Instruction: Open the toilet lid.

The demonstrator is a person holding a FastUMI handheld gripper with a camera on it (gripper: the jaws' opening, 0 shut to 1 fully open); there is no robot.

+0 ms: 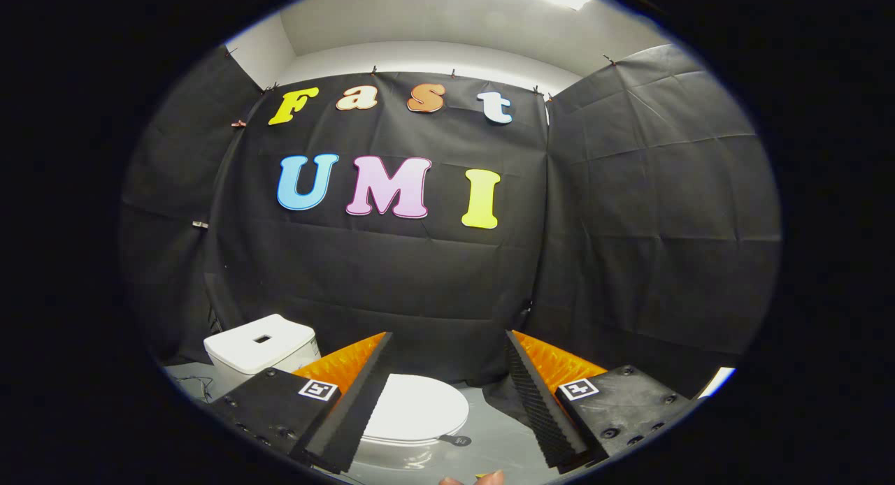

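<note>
Spread wide, the claw [447,394] hangs released above the closed, glossy white oval toilet lid [418,409], seemingly lining up an approach.

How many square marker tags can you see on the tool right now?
2: one marker tag on the block behind one finger, near the toilet tank; another behind the other finger. The tool is open above the closed toilet lid. Others may be hidden.

One toilet [412,411], one lid, seemingly closed, one tool [447,394]
</note>
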